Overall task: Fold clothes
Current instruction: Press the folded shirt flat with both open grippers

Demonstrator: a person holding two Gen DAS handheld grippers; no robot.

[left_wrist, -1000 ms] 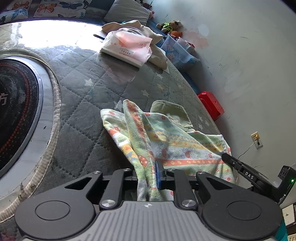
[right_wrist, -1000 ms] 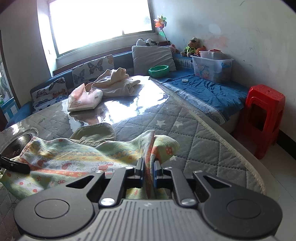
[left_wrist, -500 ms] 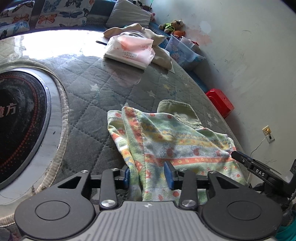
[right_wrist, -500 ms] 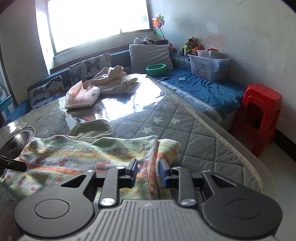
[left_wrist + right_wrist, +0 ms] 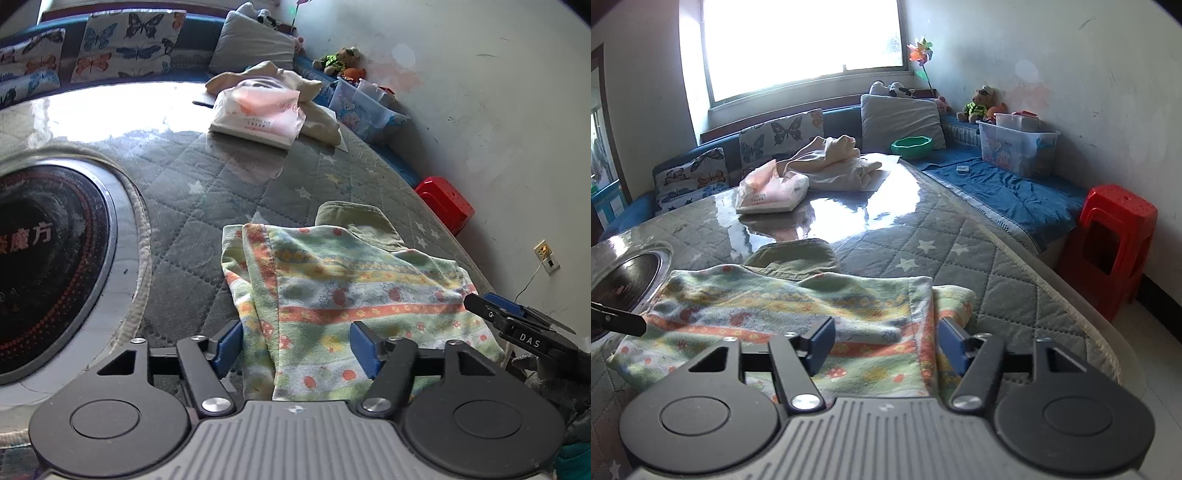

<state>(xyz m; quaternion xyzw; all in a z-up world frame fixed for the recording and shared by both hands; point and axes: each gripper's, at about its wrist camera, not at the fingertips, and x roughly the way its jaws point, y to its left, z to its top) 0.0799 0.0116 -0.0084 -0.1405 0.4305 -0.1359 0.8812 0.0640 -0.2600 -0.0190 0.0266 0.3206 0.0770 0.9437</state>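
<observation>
A green patterned cloth with orange stripes (image 5: 351, 288) lies folded flat on the grey quilted table (image 5: 192, 221), over an olive green garment (image 5: 354, 218). My left gripper (image 5: 297, 345) is open, jaws wide apart over the cloth's near edge. My right gripper (image 5: 886, 341) is open too, over the cloth's (image 5: 798, 306) right end. The olive garment (image 5: 794, 256) pokes out behind it. The right gripper's finger (image 5: 491, 310) shows at the right in the left wrist view.
A round black cooktop (image 5: 44, 258) is set in the table at left. A pink tissue pack (image 5: 258, 114) and a beige garment pile (image 5: 831, 162) lie at the far side. A red stool (image 5: 1108, 243) and a blue bench (image 5: 997, 192) stand beside the table.
Both grippers were shut on the cloth's raised edges a second ago. They opened and let go, and the cloth now lies flat.
</observation>
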